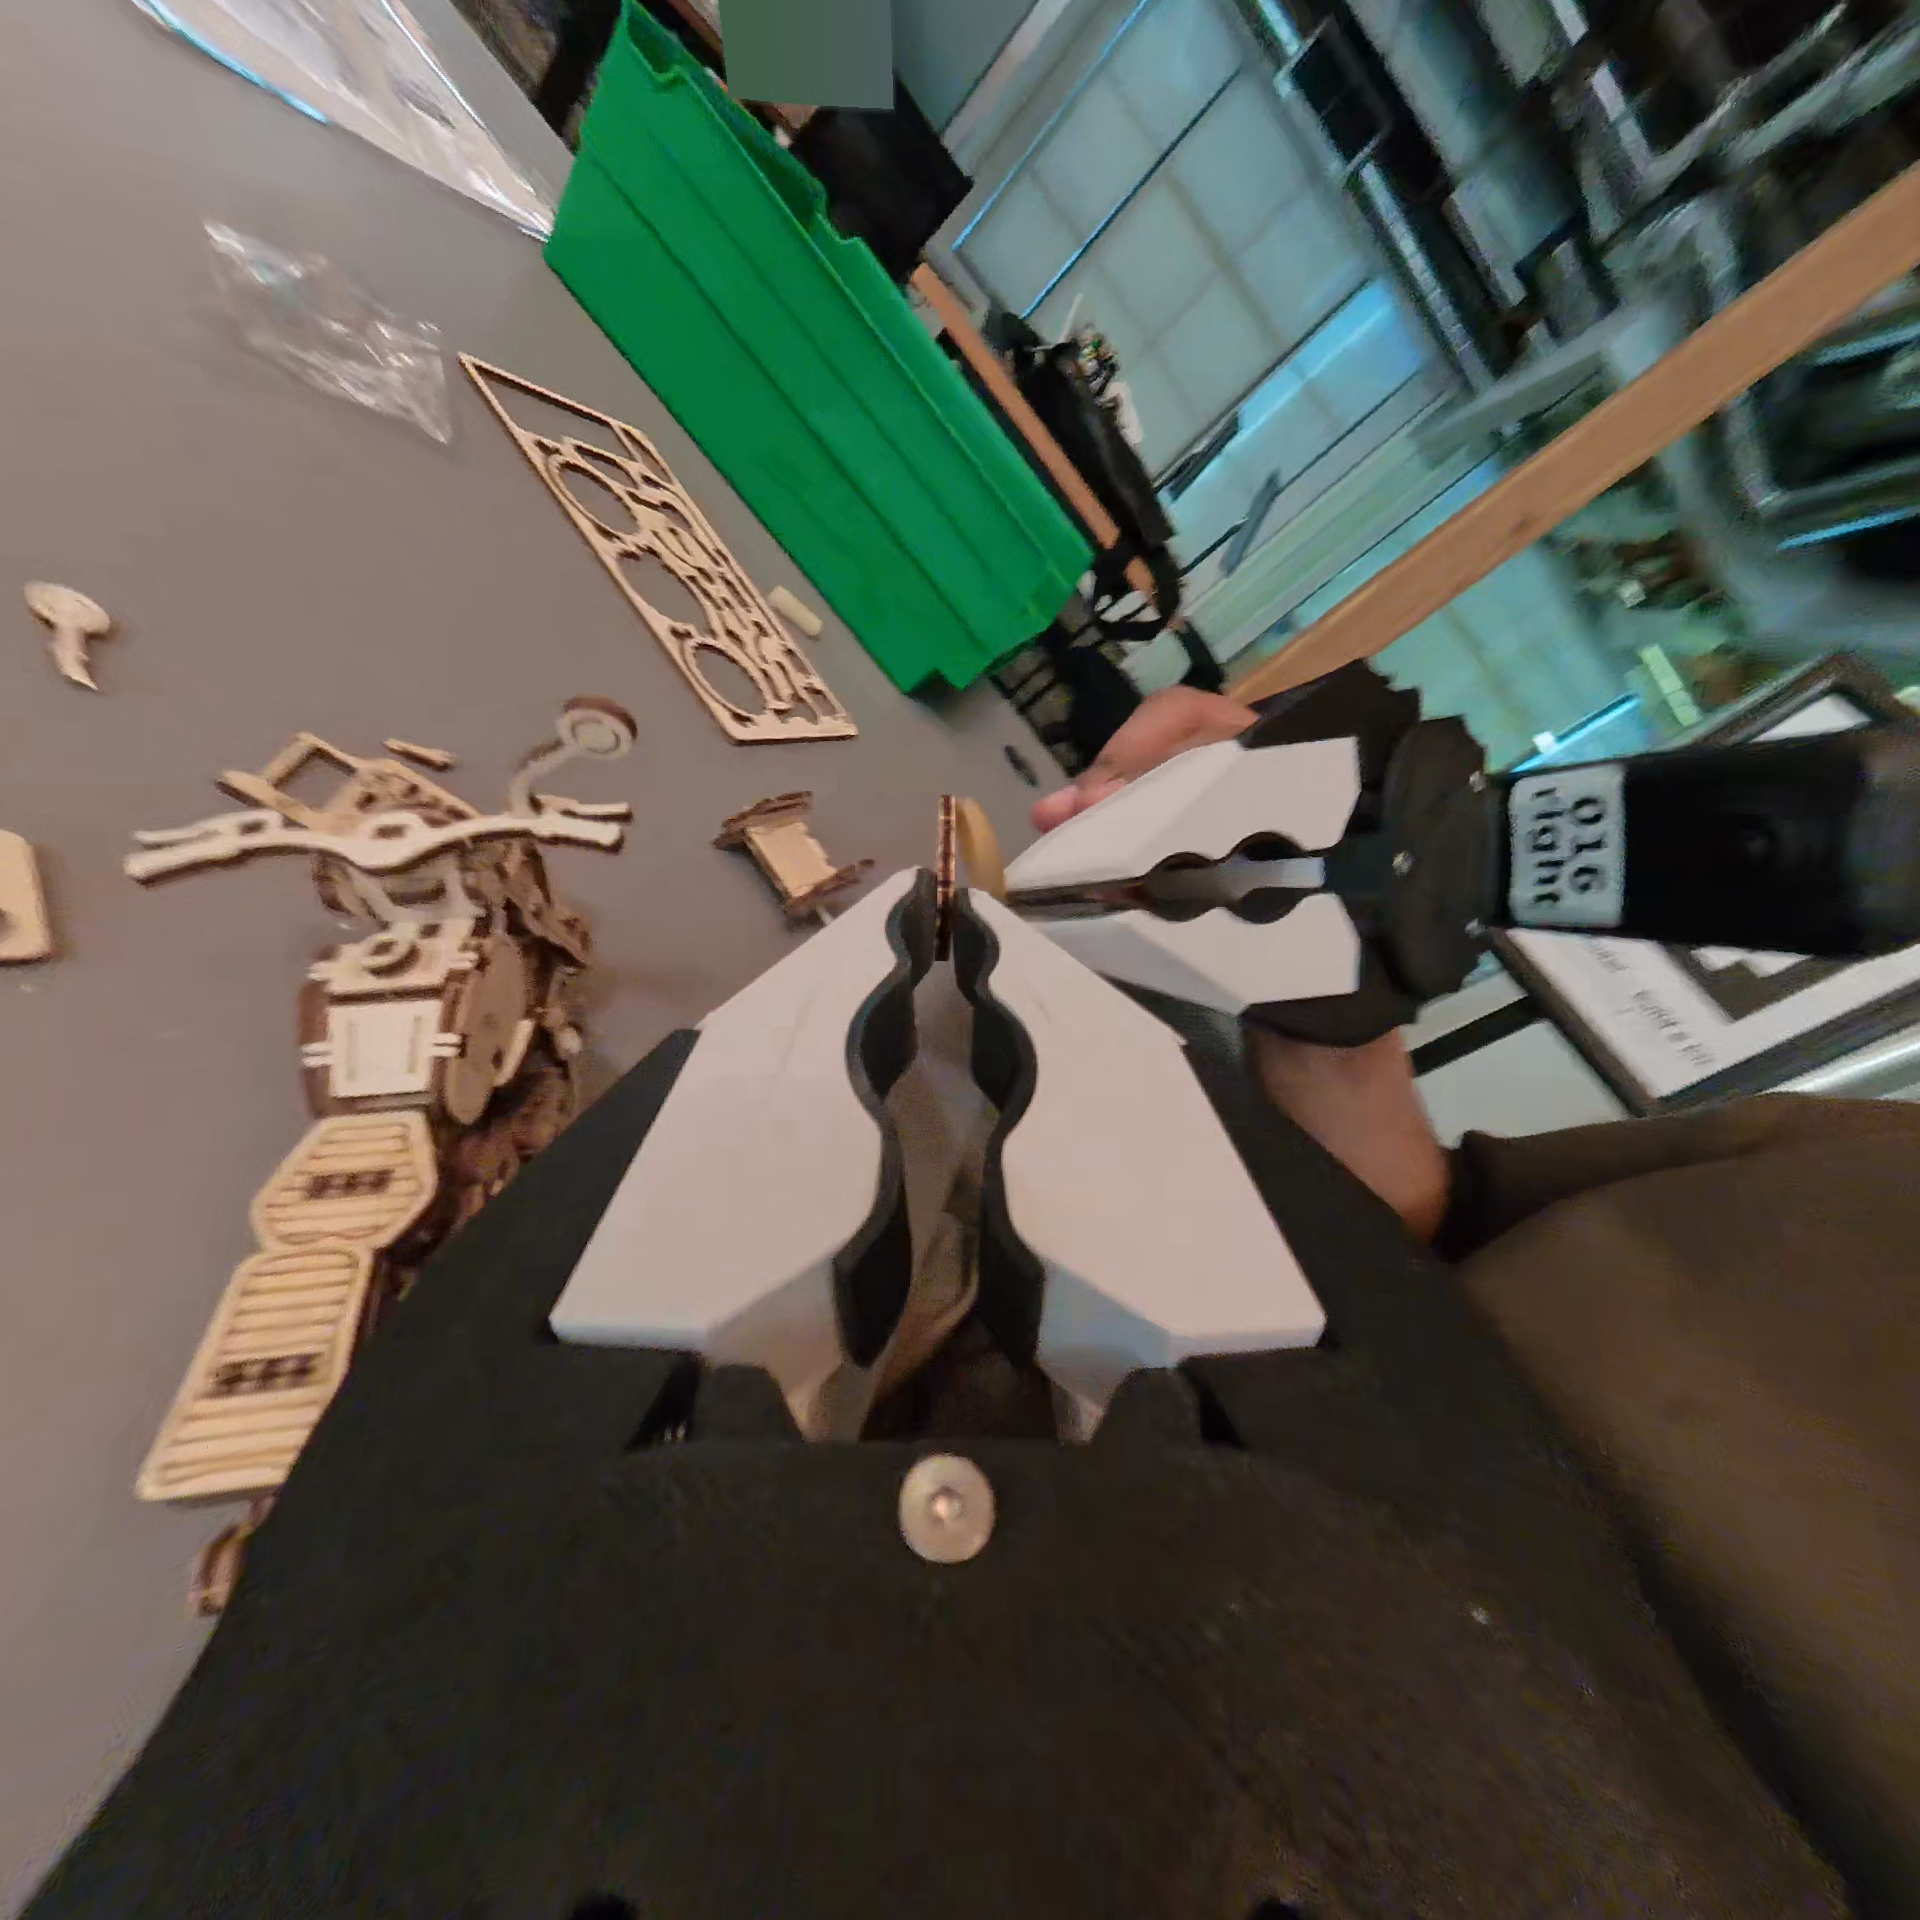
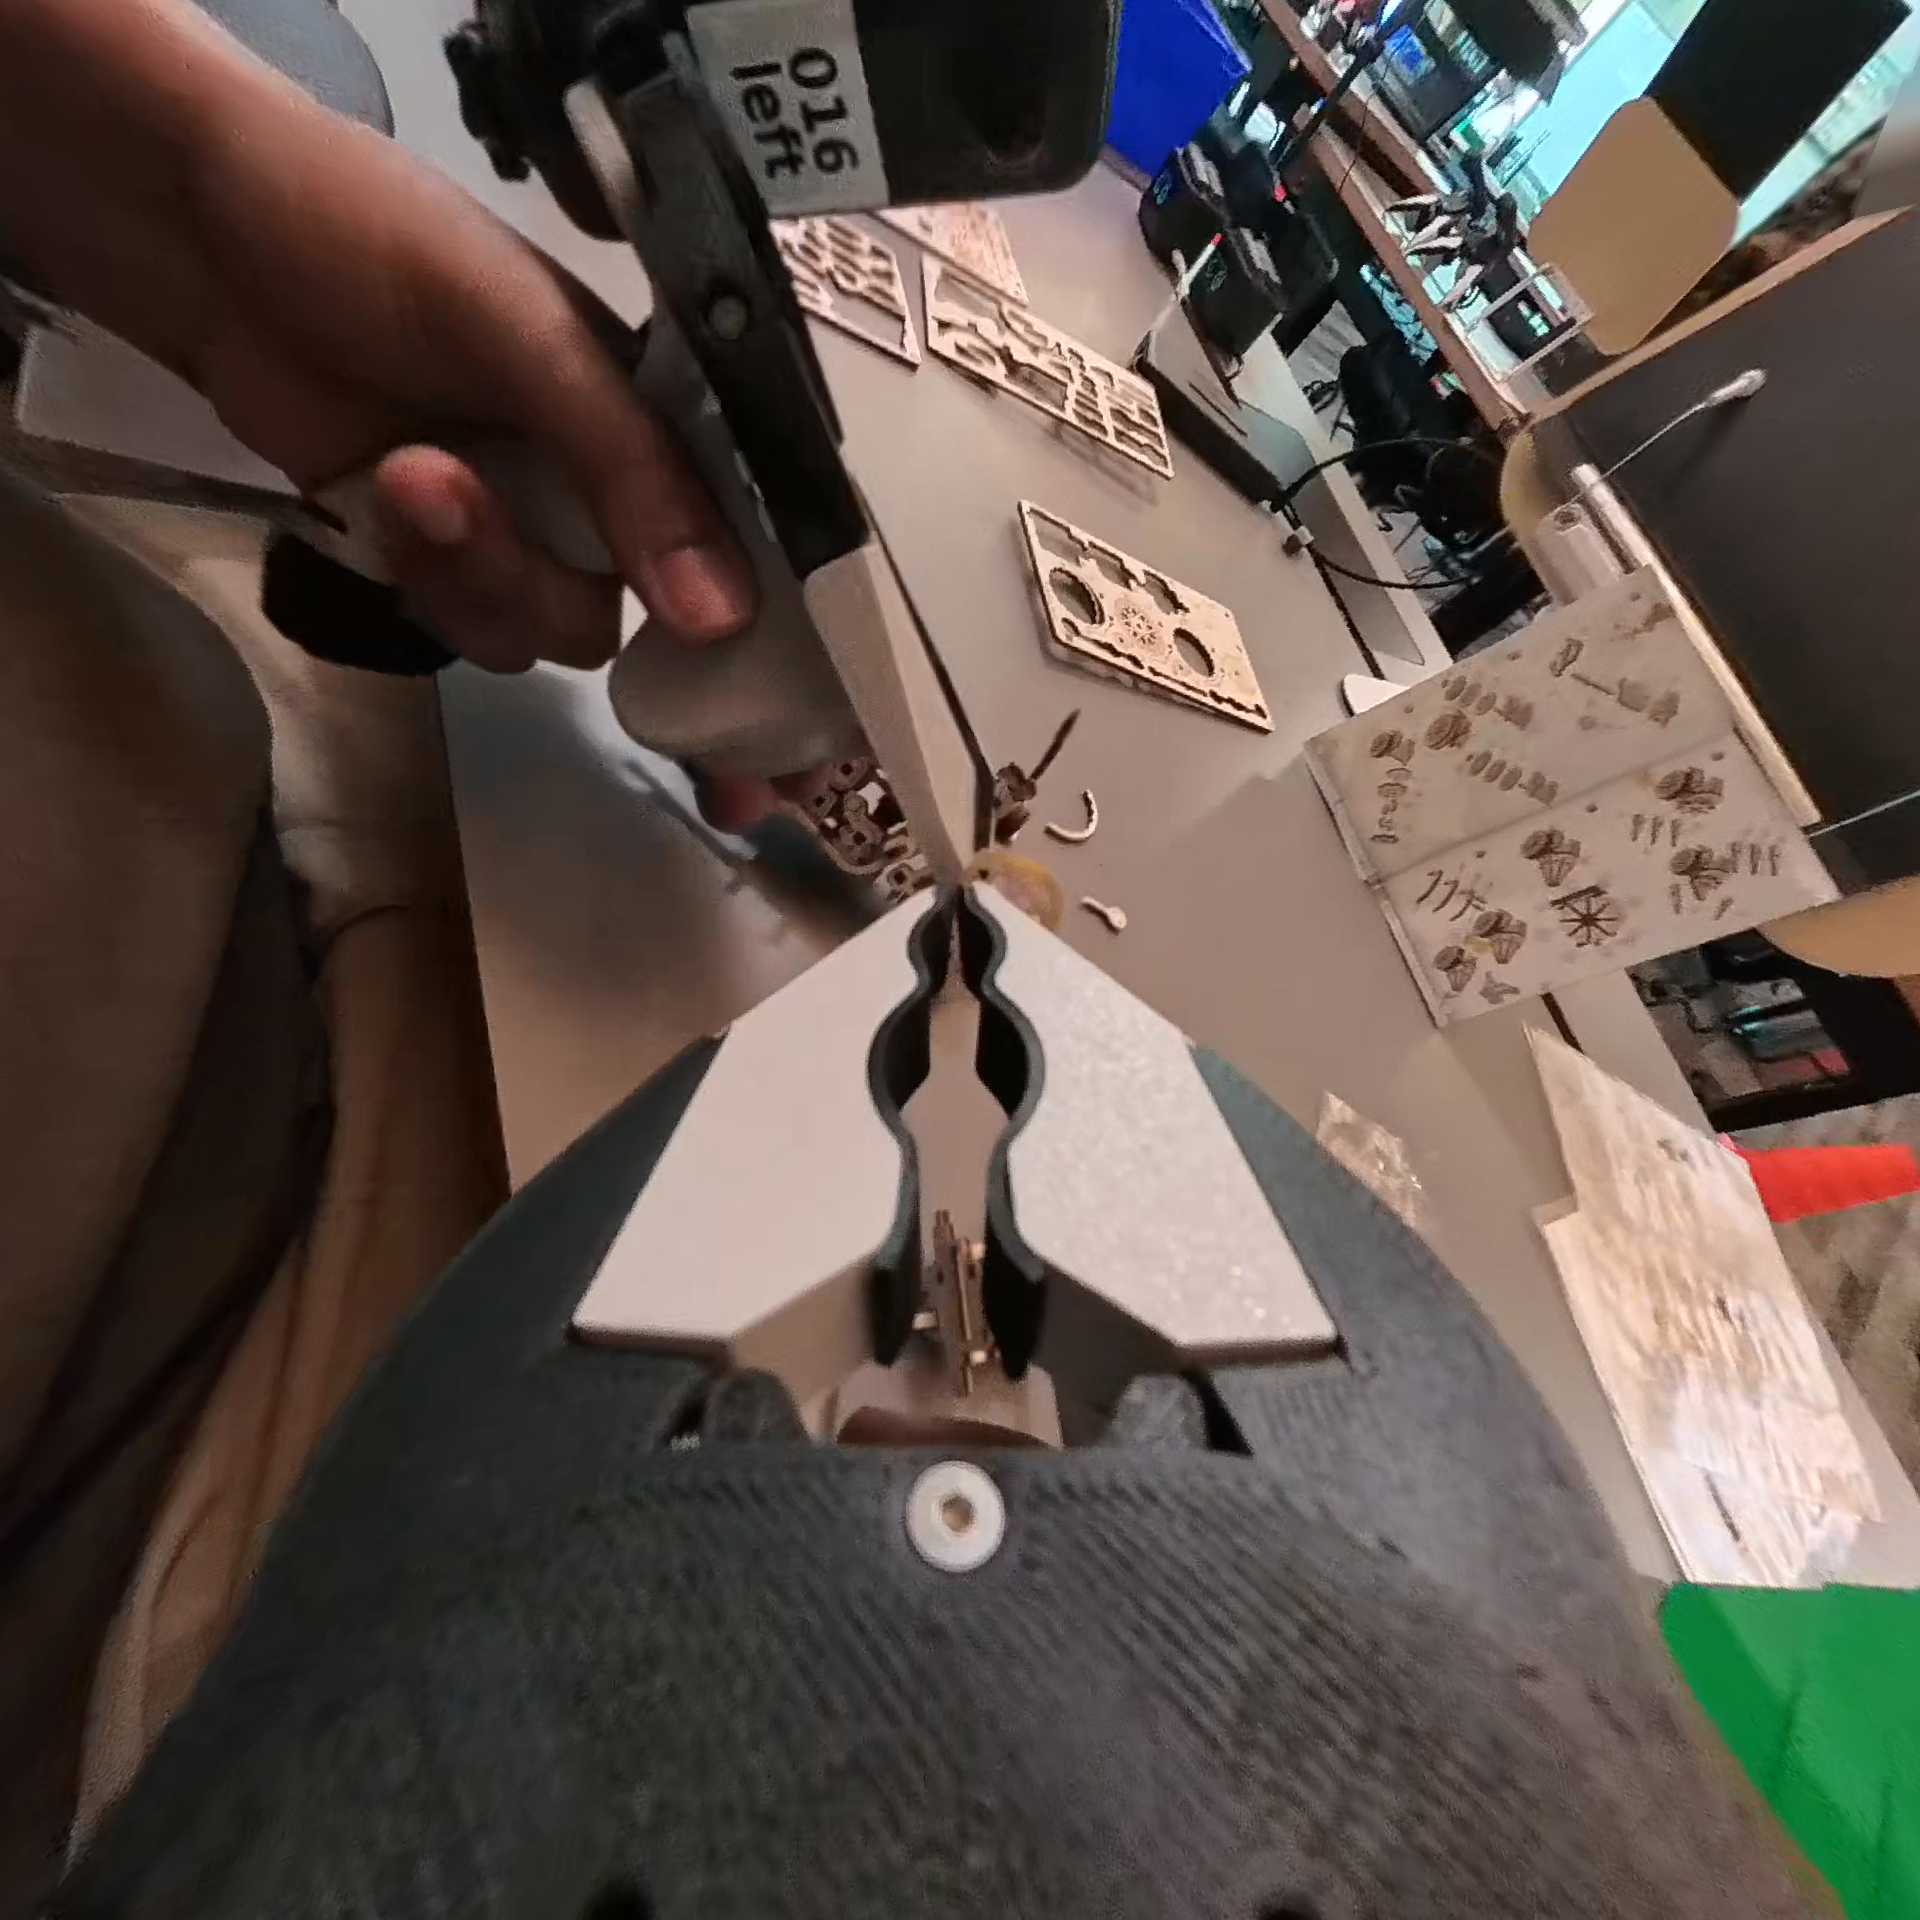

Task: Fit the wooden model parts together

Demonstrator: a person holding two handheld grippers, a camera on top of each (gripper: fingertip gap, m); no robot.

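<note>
My left gripper [image 1: 943, 891] is shut on a thin wooden disc [image 1: 947, 831], seen edge-on and sticking out past the tips. My right gripper [image 1: 1013, 885] comes in from the right, shut on a pale round wooden piece [image 1: 982, 854] pressed against that disc. In the right wrist view my right gripper [image 2: 956, 914] meets the left gripper [image 2: 961, 868] tip to tip, with the pale round piece [image 2: 1029, 883] just beyond. Both are held above the grey table [image 1: 208, 499]. A partly built wooden motorcycle [image 1: 405, 987] lies to the left.
A cut-out wooden sheet [image 1: 665, 561] and green bin [image 1: 810, 395] lie beyond. A small wooden subassembly [image 1: 790, 852] and a plastic bag [image 1: 322, 322] are on the table. More sheets [image 2: 1143, 634], loose bits [image 2: 1075, 821] and an instruction sheet [image 2: 1558, 821] lie right. Left and right tips are no more than a few centimetres apart. My left gripper's tips are some 9 centimetres from the partly built wooden motorcycle [image 1: 405, 987].
</note>
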